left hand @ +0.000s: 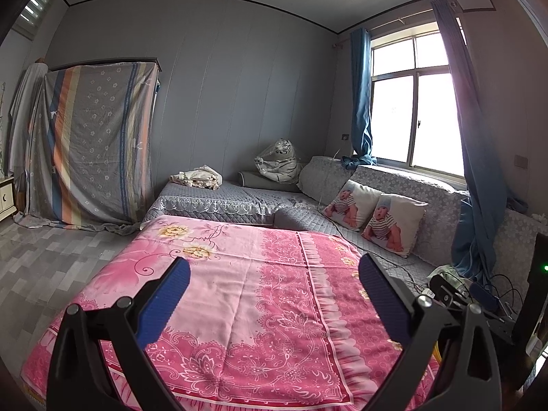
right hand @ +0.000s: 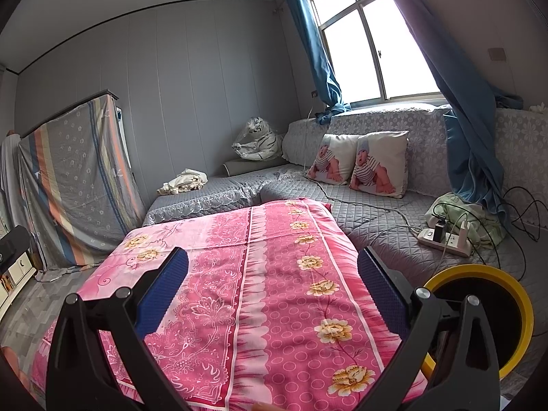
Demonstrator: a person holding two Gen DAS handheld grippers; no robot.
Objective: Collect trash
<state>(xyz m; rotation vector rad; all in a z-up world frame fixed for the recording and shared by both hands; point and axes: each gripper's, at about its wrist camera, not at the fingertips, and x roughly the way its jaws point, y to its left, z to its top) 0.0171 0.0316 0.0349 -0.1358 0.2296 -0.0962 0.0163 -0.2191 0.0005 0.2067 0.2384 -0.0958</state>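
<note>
Pink cloth [left hand: 246,301]: covers the table; no trash visible on it.
Yellow bin [right hand: 479,311]: beside the table's right edge, likely the drop point.
Left gripper [left hand: 274,284]: spread wide, empty.
Right gripper [right hand: 272,282]: spread wide, empty.
Advice: scan for litter before descending.

Grey panelled walls [left hand: 219,78], grey patterned tile floor [left hand: 51,257]. Bright daylight through a metal-framed window [left hand: 411,102] flanked by blue curtains [left hand: 361,92]. Grey quilted L-shaped sofa [right hand: 376,219] under it, with two baby-print cushions [right hand: 359,162]. Tall cabinet draped in a striped grey sheet [left hand: 96,140] at the left wall. Pink floral cloth-covered table [left hand: 246,291] in the foreground.
</note>
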